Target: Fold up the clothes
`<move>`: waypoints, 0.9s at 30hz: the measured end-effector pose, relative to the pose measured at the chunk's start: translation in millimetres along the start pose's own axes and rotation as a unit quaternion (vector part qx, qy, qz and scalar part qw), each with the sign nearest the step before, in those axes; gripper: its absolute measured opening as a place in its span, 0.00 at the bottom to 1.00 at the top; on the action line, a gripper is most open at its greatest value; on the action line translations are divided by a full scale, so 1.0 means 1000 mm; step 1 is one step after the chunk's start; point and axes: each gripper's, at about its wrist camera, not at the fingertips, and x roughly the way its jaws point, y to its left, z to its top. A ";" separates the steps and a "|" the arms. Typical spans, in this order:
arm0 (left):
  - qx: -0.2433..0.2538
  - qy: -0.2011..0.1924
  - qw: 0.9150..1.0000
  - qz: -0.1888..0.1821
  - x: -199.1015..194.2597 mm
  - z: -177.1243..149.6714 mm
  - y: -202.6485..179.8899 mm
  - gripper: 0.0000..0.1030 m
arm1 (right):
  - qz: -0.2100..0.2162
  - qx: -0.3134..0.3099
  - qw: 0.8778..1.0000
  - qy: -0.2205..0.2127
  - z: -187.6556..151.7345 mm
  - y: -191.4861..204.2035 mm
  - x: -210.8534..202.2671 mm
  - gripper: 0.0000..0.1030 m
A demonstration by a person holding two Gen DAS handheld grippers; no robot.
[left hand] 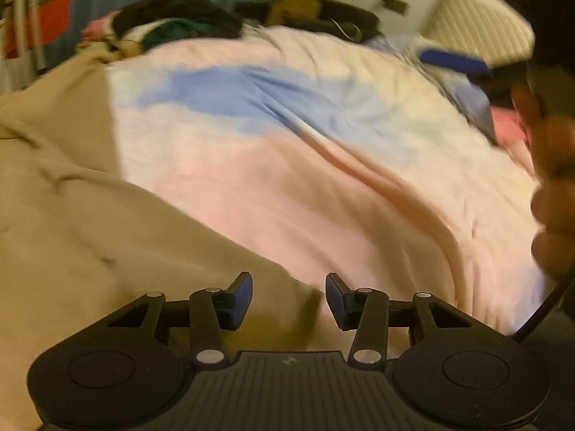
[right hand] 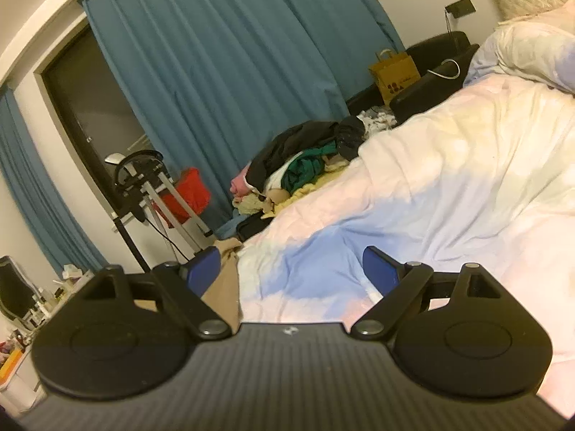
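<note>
Left gripper (left hand: 289, 300): fingers spread wide with nothing between them, hovering low over the edge where tan cloth meets duvet; this looks like an approach or a release, and one moment cannot say which.
Tan garment (left hand: 72, 197): the task's likely piece, spread flat over the left part of the bed, smooth but for a few shallow creases; a straight edge lies against the duvet. In the right wrist view a bunched bit of tan cloth shows just beside the left finger; I cannot tell whether it touches.
Duvet (left hand: 287, 143): pastel pink, blue and cream, serving as the work surface under the garment.
Clothes pile (right hand: 305, 158): dark, green, pink and yellow pieces heaped at the bed's far edge, well apart from both grippers, unfolded and tangled.
Right gripper (right hand: 291, 269): fingers stand far apart, gripping nothing, aimed across the duvet toward the pile.
Person's hand (left hand: 553, 194): blurred at the right edge of the left wrist view.
</note>
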 end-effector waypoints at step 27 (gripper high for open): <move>-0.360 0.065 0.929 0.054 -0.142 -0.081 0.156 0.04 | -0.003 -0.085 0.996 0.041 -0.028 0.040 0.007 0.85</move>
